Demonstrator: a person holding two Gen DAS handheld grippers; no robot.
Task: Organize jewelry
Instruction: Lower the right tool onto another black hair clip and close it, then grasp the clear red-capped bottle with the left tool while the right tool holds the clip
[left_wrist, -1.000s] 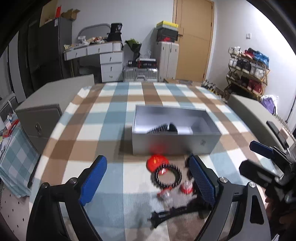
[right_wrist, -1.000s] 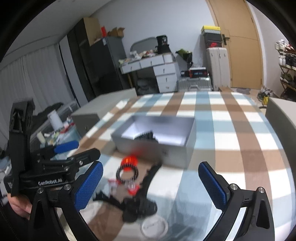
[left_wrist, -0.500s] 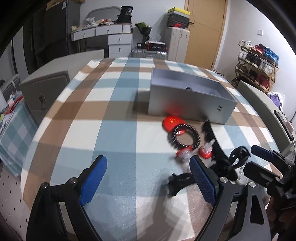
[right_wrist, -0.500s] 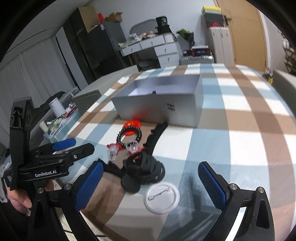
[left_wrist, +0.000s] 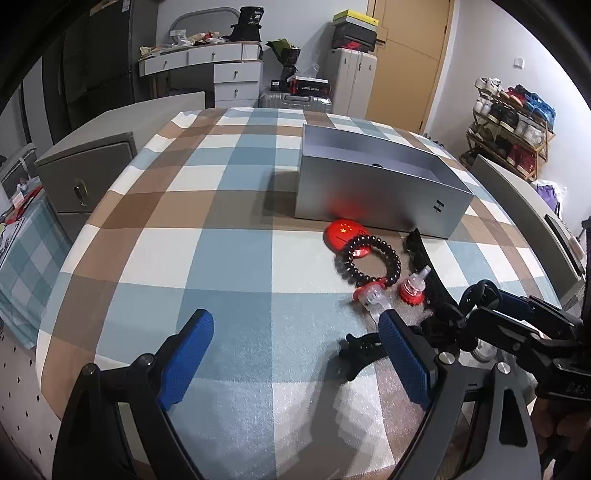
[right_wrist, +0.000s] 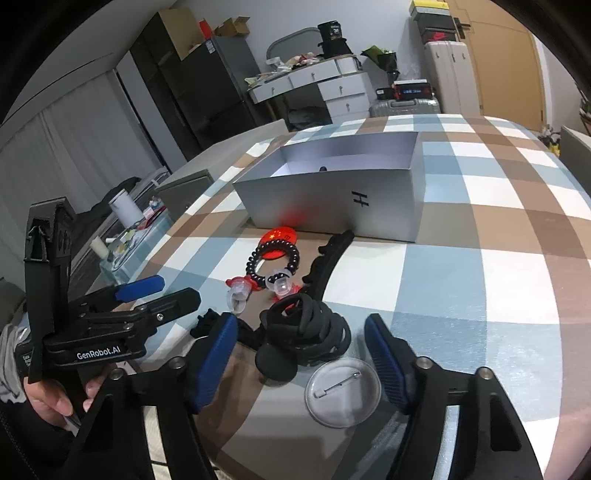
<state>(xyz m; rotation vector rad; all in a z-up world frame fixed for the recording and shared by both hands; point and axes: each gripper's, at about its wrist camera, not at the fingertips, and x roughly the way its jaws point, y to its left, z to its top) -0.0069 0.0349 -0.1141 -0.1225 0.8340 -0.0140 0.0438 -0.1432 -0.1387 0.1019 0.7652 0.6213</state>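
Note:
A grey open box (left_wrist: 376, 199) (right_wrist: 332, 199) stands on the checked cloth. In front of it lie a red badge (left_wrist: 343, 234) (right_wrist: 279, 236), a black bead bracelet (left_wrist: 369, 260) (right_wrist: 273, 264), two small red-and-clear pieces (left_wrist: 371, 295) (right_wrist: 238, 290), a black toothed clip (left_wrist: 419, 251) (right_wrist: 330, 258) and a black coiled bundle (right_wrist: 310, 332). My right gripper (right_wrist: 299, 343) (left_wrist: 491, 308) is closing with the black bundle between its jaws, pads not touching it. My left gripper (left_wrist: 293, 332) (right_wrist: 179, 290) hangs open over bare cloth left of the pile.
A round pin badge (right_wrist: 341, 391) lies back up just in front of the black bundle. Grey cabinets (left_wrist: 85, 173) flank the table. Drawers, suitcases and a shoe rack (left_wrist: 513, 122) stand behind. A hand (right_wrist: 55, 398) holds the left gripper.
Both grippers have come down closer to the cloth. The right jaws have narrowed around the black bundle. The left jaws stay as wide as before.

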